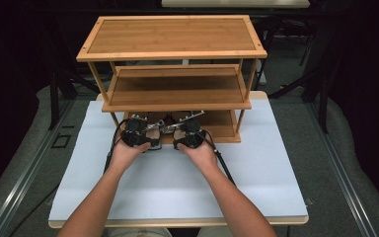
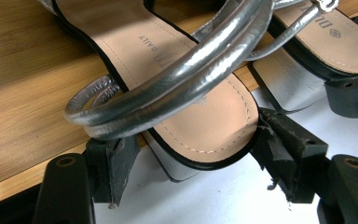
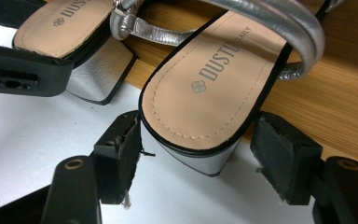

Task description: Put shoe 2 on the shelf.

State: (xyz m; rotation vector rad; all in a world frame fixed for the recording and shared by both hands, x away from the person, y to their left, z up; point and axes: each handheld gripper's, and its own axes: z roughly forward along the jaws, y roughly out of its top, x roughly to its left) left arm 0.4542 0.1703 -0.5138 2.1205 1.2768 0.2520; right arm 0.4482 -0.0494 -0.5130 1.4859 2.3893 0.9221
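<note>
Three-tier bamboo shoe rack [image 1: 171,37] stands at the far end of a white surface [image 1: 177,182]; dark floor all round.

Pair of silver strappy block-heel sandals with tan insoles sits on the rack's bottom shelf [image 1: 224,129], heels overhanging its front edge toward the person. Left sandal [image 2: 200,116]: heel between the left gripper [image 2: 193,163] jaws. Right sandal [image 3: 214,79]: heel between the right gripper [image 3: 198,154] jaws.

Jaw state: left jaws spread, pads close to the heel's sides; contact on the strap side cannot be confirmed. Right jaws spread wide, a visible gap on each side of the heel, not pinching.

Step in hand, judged: seating or releasing the pair on the bottom shelf. To do it well, keep both heels level and parallel, and let the soles rest fully on the wood before drawing back.

Edges and room: the middle shelf [image 1: 176,89] hangs low over the grippers, little headroom. Draw straight back toward the person over open white surface. Loose silver straps [image 2: 177,79] lie near the left pad; snag risk.
</note>
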